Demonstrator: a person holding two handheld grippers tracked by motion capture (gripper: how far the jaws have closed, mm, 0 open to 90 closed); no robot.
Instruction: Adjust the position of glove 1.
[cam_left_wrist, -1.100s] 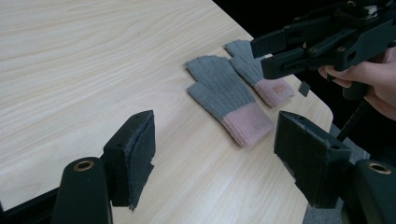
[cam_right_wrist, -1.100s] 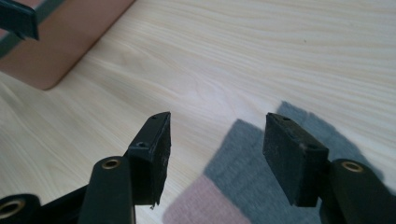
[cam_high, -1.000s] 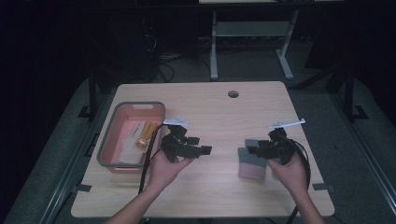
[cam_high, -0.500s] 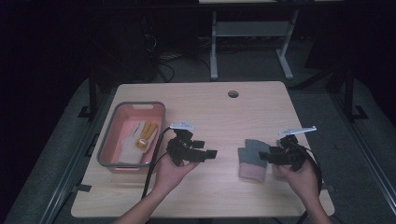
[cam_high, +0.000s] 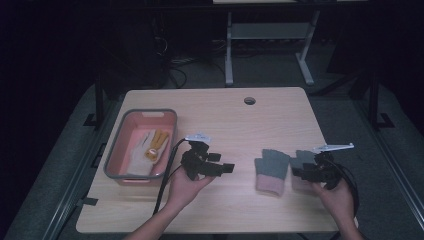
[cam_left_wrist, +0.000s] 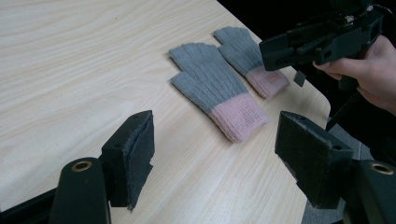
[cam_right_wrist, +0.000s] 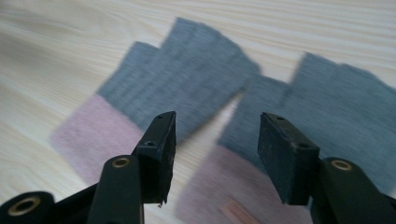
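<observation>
Two grey knit gloves with pink cuffs lie flat side by side on the wooden table (cam_high: 225, 115): one glove (cam_high: 272, 169) (cam_left_wrist: 210, 88) (cam_right_wrist: 187, 79) and a second glove (cam_high: 301, 161) (cam_left_wrist: 245, 51) (cam_right_wrist: 336, 98) to its right. My right gripper (cam_high: 297, 173) (cam_left_wrist: 280, 49) (cam_right_wrist: 217, 140) hovers low over the second glove's cuff. It is open, its jaws have just been closing, and nothing is pinched between them. My left gripper (cam_high: 227, 167) (cam_left_wrist: 215, 154) is open and empty, left of the gloves and pointing at them.
A pink bin with a grey rim (cam_high: 120, 150) stands at the table's left and holds a white and yellow glove (cam_high: 150, 147). A cable hole (cam_high: 249, 100) sits near the far edge. Table legs and cables lie beyond, and the rounded right corner is close to my right hand.
My right gripper has drawn back to the right and toward the near edge, sinking lower. The second glove now lies uncovered beside the first. My left gripper has hardly moved.
</observation>
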